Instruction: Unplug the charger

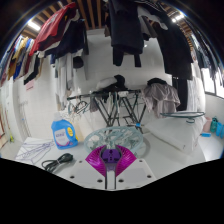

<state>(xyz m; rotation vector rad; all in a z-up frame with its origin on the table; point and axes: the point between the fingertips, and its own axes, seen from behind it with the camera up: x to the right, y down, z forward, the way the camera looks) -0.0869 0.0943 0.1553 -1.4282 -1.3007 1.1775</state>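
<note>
Gripper [109, 161] at lower centre of the frame, its magenta pads [99, 160] drawn near together with only a thin gap between; whether anything is pinched there cannot be told; clothes [60, 35] hang across the top; drying rack [118, 108] stands at centre, beyond the fingers; blue bottle [64, 131] at left of centre; dark cable [57, 161] lies at lower left, beside the fingers. Charger and socket cannot be made out in this view; judged so, the unplugging is not shown done; finding and pulling the plug appear to remain.
</note>
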